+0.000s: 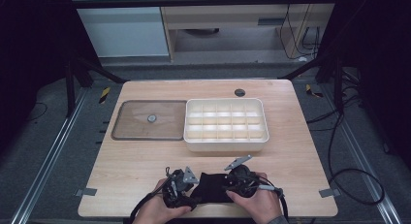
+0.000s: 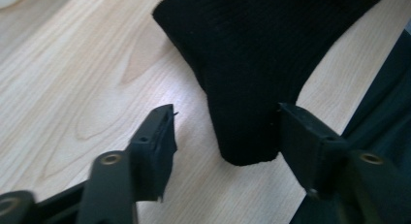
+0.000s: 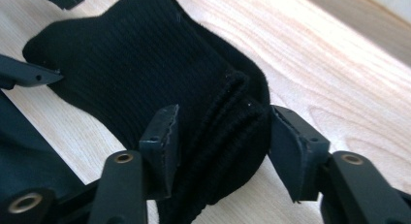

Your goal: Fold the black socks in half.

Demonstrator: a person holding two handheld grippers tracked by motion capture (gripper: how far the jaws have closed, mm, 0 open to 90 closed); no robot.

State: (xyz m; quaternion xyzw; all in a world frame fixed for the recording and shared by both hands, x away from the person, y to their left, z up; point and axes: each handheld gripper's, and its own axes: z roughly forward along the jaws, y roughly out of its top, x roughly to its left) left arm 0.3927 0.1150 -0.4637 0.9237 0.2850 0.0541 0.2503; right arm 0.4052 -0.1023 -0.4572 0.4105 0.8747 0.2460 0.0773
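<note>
I have both grippers low at the near edge of the table [image 1: 145,156], with bare wood ahead up to the white divided tray [image 1: 225,144]. The black knit sock [image 1: 211,187] lies between them. My left gripper [image 2: 225,132] stands half open around its narrow end, one pad touching. My right gripper [image 3: 223,136] pinches the bunched ribbed cuff between both pads.
</note>
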